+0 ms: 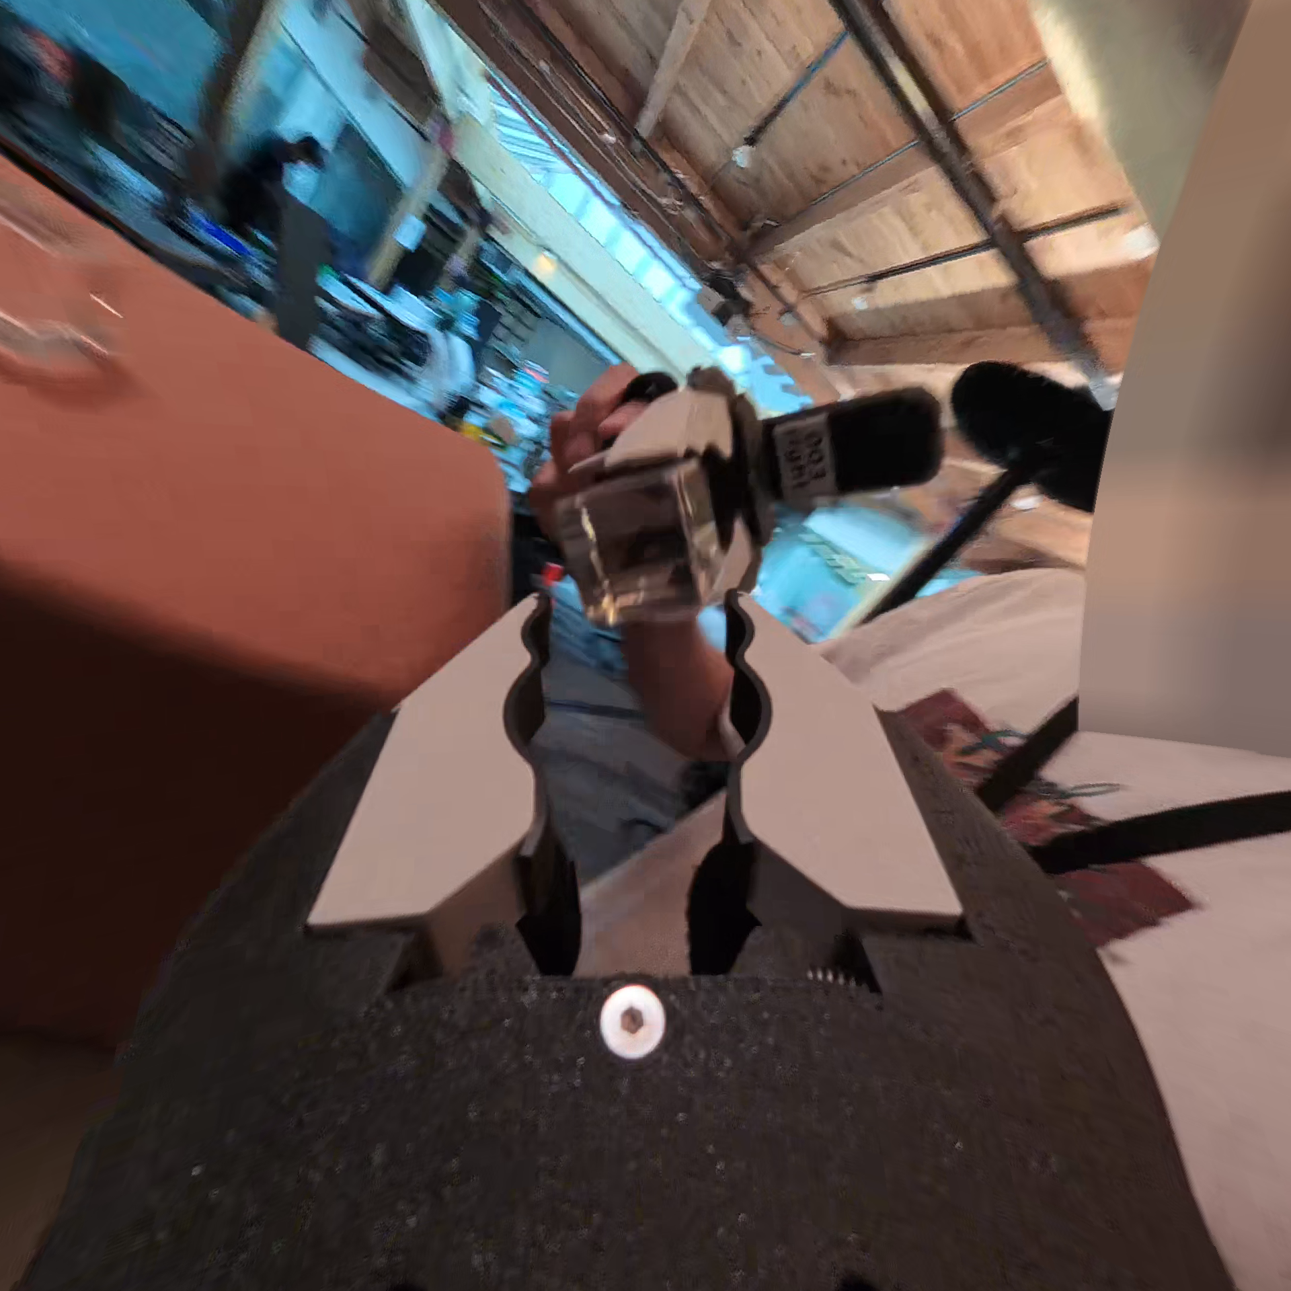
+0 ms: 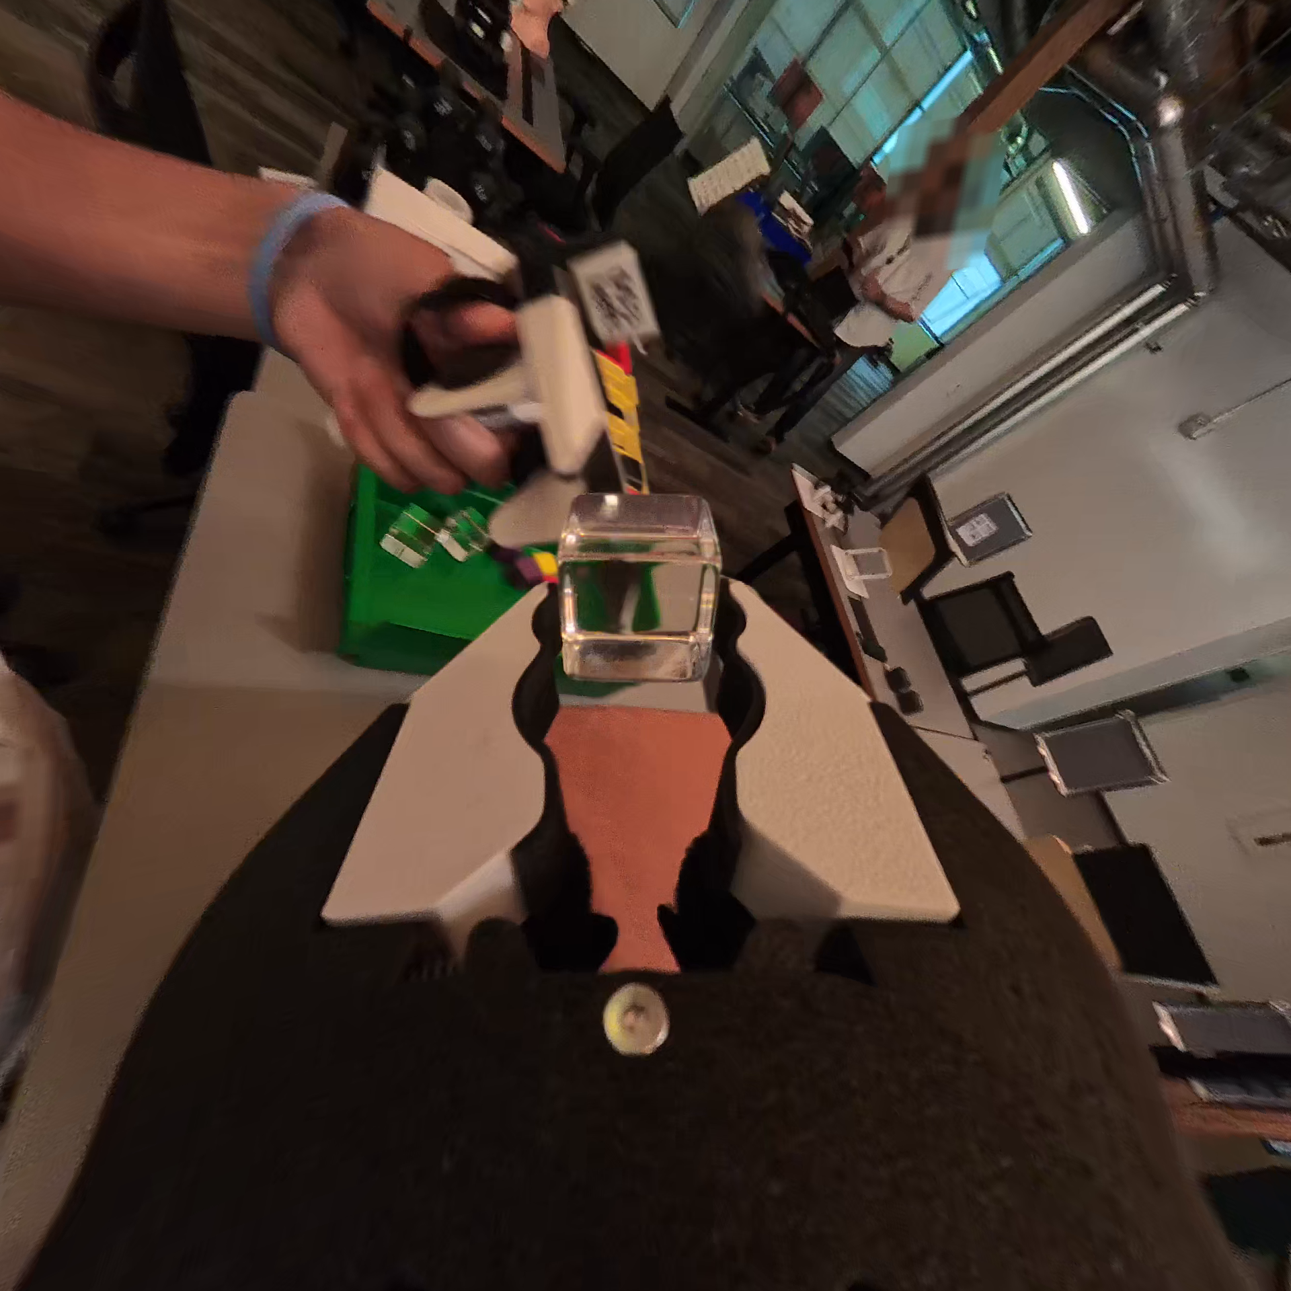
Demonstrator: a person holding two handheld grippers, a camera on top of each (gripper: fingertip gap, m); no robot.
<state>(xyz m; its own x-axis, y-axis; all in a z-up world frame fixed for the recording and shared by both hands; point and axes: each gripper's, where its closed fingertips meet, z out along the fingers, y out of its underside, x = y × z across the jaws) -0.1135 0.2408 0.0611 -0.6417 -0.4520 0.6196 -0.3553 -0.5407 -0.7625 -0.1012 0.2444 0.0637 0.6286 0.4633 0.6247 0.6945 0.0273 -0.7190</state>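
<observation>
My right gripper (image 2: 637, 594) is shut on a clear glass-like cube (image 2: 637, 587) and holds it in the air by its lower half. My left gripper (image 1: 636, 602) is open and empty, its fingertips just short of that cube (image 1: 629, 559). The right gripper (image 1: 664, 510) shows there in a hand, tilted. In the right wrist view the left gripper (image 2: 548, 475) hovers just beyond the cube, held by a hand with a blue wristband. Below it a green bin (image 2: 419, 608) holds two more clear cubes (image 2: 412, 541).
The green bin stands on a white table (image 2: 230, 629). An orange-brown surface (image 1: 244, 559) fills the left of the left wrist view. A person's white shirt with black straps (image 1: 978, 664) and a furry black microphone (image 1: 1027, 433) are at its right. Desks and chairs (image 2: 992, 629) stand farther off.
</observation>
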